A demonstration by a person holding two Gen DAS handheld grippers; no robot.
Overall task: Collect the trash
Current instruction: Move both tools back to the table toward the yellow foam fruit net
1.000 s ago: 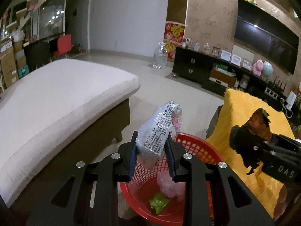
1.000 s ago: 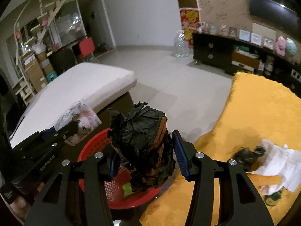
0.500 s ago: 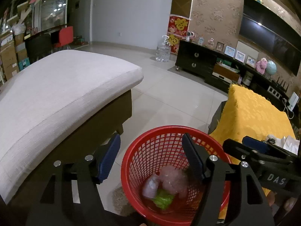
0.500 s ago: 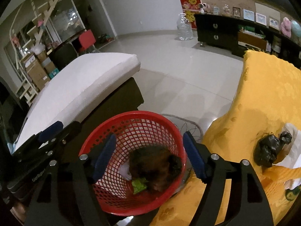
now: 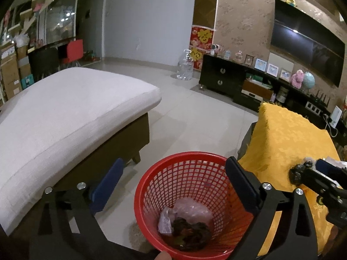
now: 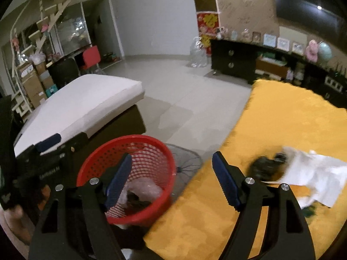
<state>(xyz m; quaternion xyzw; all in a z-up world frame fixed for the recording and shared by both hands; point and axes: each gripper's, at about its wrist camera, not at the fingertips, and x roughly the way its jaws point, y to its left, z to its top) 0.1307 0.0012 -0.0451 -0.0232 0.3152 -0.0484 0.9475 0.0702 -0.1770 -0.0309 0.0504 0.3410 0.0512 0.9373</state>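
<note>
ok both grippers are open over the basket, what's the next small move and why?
Probably swing the right gripper right toward the black crumpled bag on the yellow cloth. Its jaws are open and empty, the red basket already holds trash, and the bag lies loose beside white paper.

On the pale tiled floor (image 5: pixel 195 117) in front of me stands the red basket (image 5: pixel 151 179), between the white-cushioned bench (image 5: pixel 65 108) and my yellow-covered tabletop (image 6: pixel 282 119). On that yellow cover lie a crumpled black bag (image 6: pixel 263 166) and, touching it, white paper (image 6: pixel 314 173).
</note>
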